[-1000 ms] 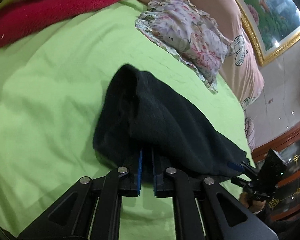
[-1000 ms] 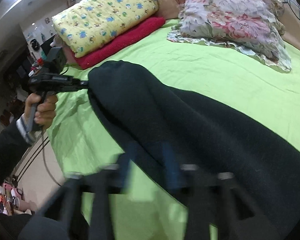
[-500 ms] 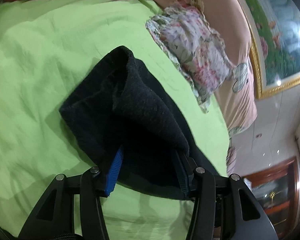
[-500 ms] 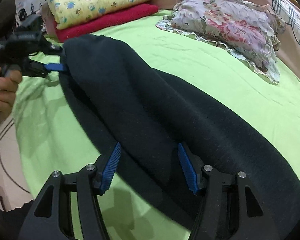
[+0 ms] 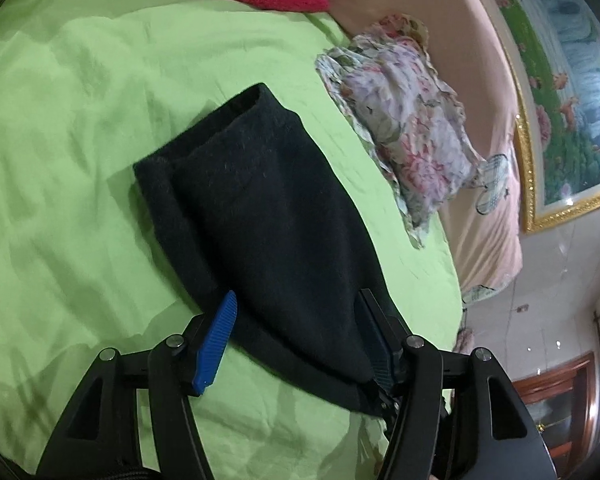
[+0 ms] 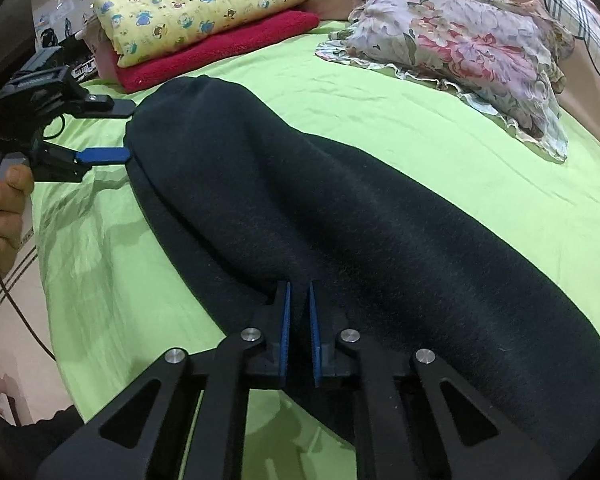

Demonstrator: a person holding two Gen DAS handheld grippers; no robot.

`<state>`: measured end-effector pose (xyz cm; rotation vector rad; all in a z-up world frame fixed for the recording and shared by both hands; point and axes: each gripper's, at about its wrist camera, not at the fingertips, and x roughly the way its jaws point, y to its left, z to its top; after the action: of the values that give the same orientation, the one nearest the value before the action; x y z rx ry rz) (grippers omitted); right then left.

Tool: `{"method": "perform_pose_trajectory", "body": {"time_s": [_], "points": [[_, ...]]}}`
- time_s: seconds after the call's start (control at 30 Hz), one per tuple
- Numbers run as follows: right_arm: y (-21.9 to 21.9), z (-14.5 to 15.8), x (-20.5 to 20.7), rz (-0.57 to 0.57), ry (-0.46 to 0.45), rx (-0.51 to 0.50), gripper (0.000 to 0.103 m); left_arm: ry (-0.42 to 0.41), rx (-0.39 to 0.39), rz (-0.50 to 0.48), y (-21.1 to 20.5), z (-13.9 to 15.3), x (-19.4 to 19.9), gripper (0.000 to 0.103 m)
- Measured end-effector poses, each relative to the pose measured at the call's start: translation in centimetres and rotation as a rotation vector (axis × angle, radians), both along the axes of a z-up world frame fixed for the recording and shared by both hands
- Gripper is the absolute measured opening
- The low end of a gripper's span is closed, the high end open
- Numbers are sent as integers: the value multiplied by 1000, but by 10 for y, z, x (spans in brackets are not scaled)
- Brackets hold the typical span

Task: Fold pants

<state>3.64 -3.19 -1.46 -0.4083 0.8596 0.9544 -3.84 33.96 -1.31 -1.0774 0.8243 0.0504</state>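
Note:
Black pants lie folded lengthwise on the green bedsheet. In the left wrist view my left gripper is open, its blue pads astride the near end of the pants without pinching them. It also shows at the left of the right wrist view, jaws apart beside the far end of the pants. My right gripper has its blue pads nearly together over the pants' near edge. A narrow gap shows between the pads and no cloth is seen in it.
A floral pillow lies at the head of the bed, also in the left wrist view. A red blanket and a yellow patterned quilt are stacked at the far corner. The bed edge and floor lie to the left.
My left gripper opened, let go of the pants and drew back a little. My right gripper opened half a second ago and has closed again over the pants' edge.

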Motion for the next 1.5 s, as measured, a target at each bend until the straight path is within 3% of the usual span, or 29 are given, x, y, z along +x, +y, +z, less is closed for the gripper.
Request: {"method": "perform_pose_trajectory", "body": {"time_s": [0.1, 0.2, 0.27, 0.43, 0.5, 0.6, 0.7, 0.73, 0.77, 0.83, 0.9, 1.0, 1.03, 1.17, 1.33, 1.5], "points": [[-2, 0, 0, -9, 11, 13, 8, 40, 50, 31, 3, -3, 10, 56], [-4, 2, 0, -11, 27, 27, 7, 75, 106, 29, 4, -4, 20, 17], [-6, 4, 0, -10, 42, 37, 6, 86, 129, 23, 5, -3, 21, 13], [-17, 21, -8, 17, 91, 100, 6, 23, 199, 14, 5, 18, 2, 8], [-20, 24, -14, 26, 102, 112, 6, 51, 220, 1, 8, 12, 1, 8], [-15, 11, -16, 39, 123, 70, 6, 98, 190, -5, 14, -7, 2, 10], [-15, -4, -5, -12, 183, 84, 13, 88, 170, 8, 16, -12, -2, 13], [-16, -4, -4, -17, 197, 92, 22, 82, 177, 11, 16, -10, -4, 16], [-17, -2, -4, -21, 203, 99, 42, 82, 199, 19, 15, -6, -6, 18], [-20, 5, -5, -26, 194, 120, 60, 84, 223, 25, 13, -2, -7, 22], [-22, 14, -4, -25, 190, 159, 60, 88, 232, 32, 12, 1, -9, 27], [-27, 24, 6, -60, 224, 222, 60, 86, 227, 48, 13, 4, -12, 41], [-28, 26, 14, -79, 239, 245, 60, 93, 236, 54, 14, 5, -13, 50], [-30, 24, 51, -175, 302, 268, 60, 104, 292, 109, 19, 15, -21, 64], [-16, 18, 92, -221, 330, 254, 60, 129, 235, 104, 29, 5, -14, 65], [13, 14, 119, -193, 320, 218, 60, 152, 249, 92, 28, -2, -2, 65]]}}
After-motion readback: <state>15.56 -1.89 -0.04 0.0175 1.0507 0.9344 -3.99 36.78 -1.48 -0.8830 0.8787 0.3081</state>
